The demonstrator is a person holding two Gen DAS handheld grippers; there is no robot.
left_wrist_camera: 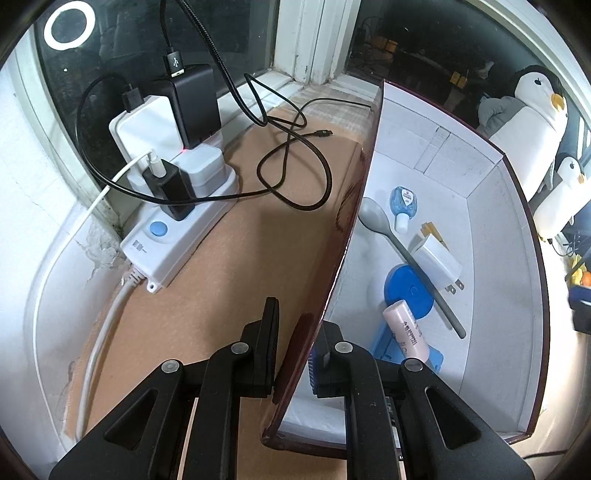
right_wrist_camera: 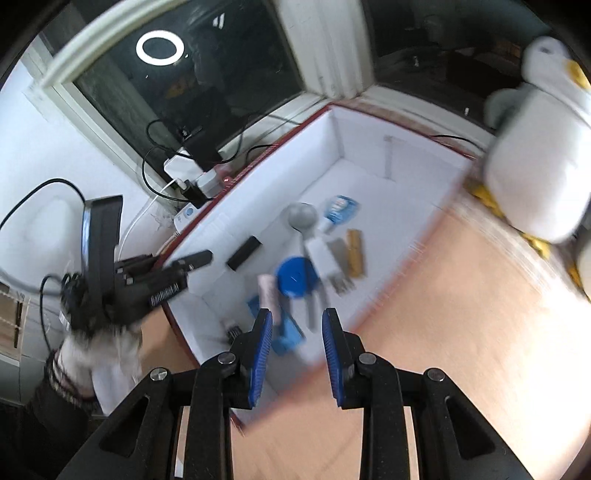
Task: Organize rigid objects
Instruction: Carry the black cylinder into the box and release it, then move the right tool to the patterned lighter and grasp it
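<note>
the left gripper [left_wrist_camera: 293, 343] sat astride the near wall of the shallow dark-red cardboard box with the white lining [left_wrist_camera: 491, 236] — one finger outside, one inside, the wall running up between them; whether the pads actually pinched it i could not tell. the right gripper [right_wrist_camera: 297, 332] hung over the box's near end, its blue-padded jaws apart with nothing between them, and that view was smeared by blur.

inside the box, nearest the left gripper, lay a pink cylindrical battery [left_wrist_camera: 405, 334] tilted across a flat light-blue rectangular piece [left_wrist_camera: 436, 360]. just beyond it was a round blue plastic lid [left_wrist_camera: 400, 286], and a long-handled grey spoon [left_wrist_camera: 402, 251] lay diagonally over that lid's edge, bowl toward the far end. a white plug-in charger block [left_wrist_camera: 439, 260] rested beside the spoon handle, prongs pointing to the near right, with a small yellow-tan piece [left_wrist_camera: 428, 228] just behind it. farther in, a small clear-blue bottle with a white cap [left_wrist_camera: 402, 202] lay next to the spoon bowl.

outside the box, on the tan table surface [left_wrist_camera: 229, 280], a white power strip with a blue button [left_wrist_camera: 177, 236] carried several black and white adapters — loose black cables [left_wrist_camera: 291, 177] looped across the table beyond it. at the far right, white plush penguins [left_wrist_camera: 524, 122] stood by the dark window [left_wrist_camera: 229, 33].
</note>
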